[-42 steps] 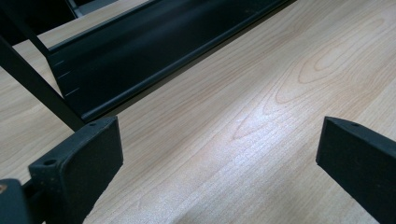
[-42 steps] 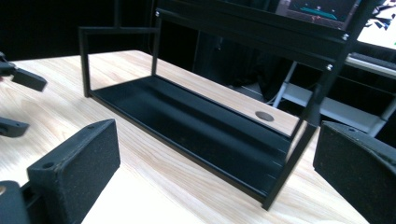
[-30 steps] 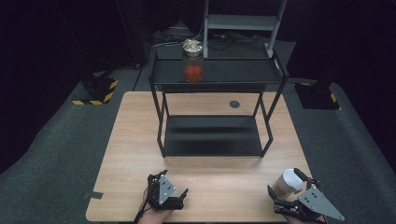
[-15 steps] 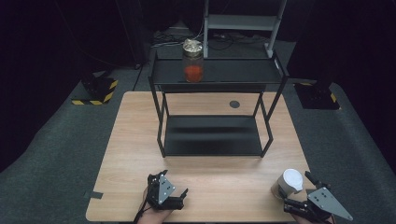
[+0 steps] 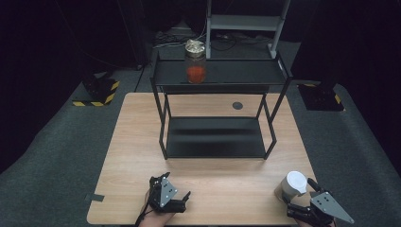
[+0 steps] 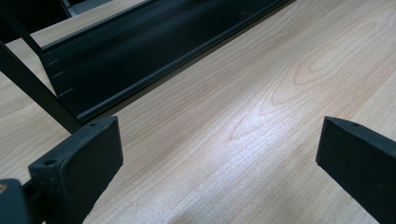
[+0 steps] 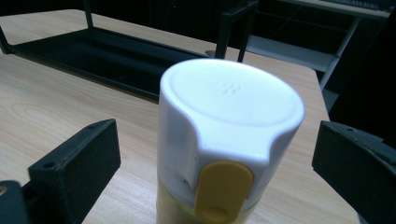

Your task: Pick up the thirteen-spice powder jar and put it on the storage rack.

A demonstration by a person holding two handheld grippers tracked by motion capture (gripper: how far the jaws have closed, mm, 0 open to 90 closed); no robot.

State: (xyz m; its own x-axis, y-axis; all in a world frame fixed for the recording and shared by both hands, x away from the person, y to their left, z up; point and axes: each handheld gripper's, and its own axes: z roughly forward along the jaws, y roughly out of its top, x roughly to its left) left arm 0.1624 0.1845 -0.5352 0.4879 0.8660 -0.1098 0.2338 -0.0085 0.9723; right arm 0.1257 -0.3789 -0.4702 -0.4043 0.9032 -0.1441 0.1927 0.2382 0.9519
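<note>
What we cannot fully see

We lose the lower body of the white-lidded container [image 7: 229, 140] below the right gripper view's bottom edge. The right gripper [image 5: 302, 208] is cut off at the high view's bottom edge, and the jar's [image 5: 195, 61] red contents are too small to identify.

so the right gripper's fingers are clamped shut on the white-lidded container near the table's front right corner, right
Not quite. The right gripper is open: in the right gripper view its fingers stand apart on either side of the white-lidded container, with a gap to each. The rest holds: the high view shows the container upright near the front right corner of the table.
</note>
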